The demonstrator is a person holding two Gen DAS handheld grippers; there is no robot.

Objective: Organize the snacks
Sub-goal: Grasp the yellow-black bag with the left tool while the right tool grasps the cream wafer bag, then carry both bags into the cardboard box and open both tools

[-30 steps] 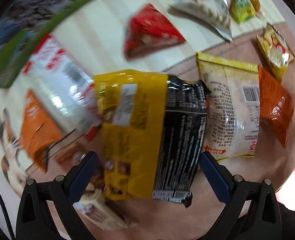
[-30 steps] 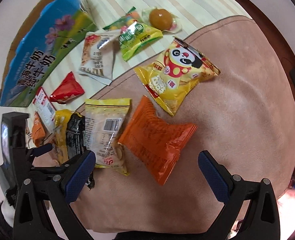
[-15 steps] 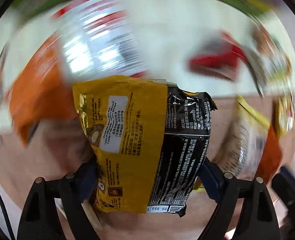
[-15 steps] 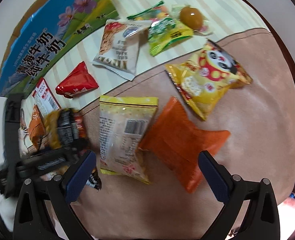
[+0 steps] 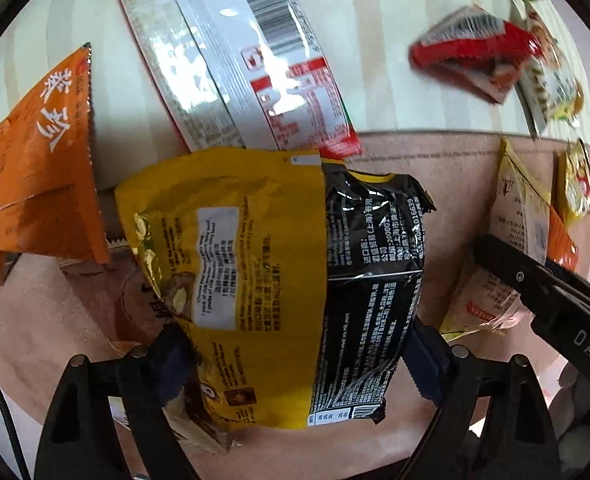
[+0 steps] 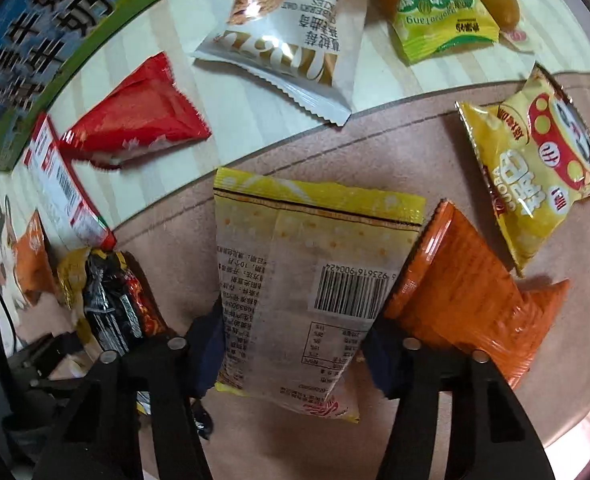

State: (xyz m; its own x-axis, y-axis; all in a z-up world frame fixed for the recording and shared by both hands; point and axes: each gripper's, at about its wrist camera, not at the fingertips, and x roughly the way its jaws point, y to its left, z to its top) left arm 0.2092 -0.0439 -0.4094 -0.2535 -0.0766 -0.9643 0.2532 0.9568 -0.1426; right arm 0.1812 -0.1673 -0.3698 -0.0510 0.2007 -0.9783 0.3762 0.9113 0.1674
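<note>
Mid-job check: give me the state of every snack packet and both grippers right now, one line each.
Left gripper: shut on the yellow-and-black packet.
Yellow-and-black packet: gripped by its lower part, sealed.
Right gripper: shut on the pale yellow packet.
Pale yellow packet: held at its lower sides, barcode side up.
Orange packet: lying loose, touching the pale yellow packet.
Red packet: lying loose, ungripped.
Panda packet: lying flat, ungripped.
</note>
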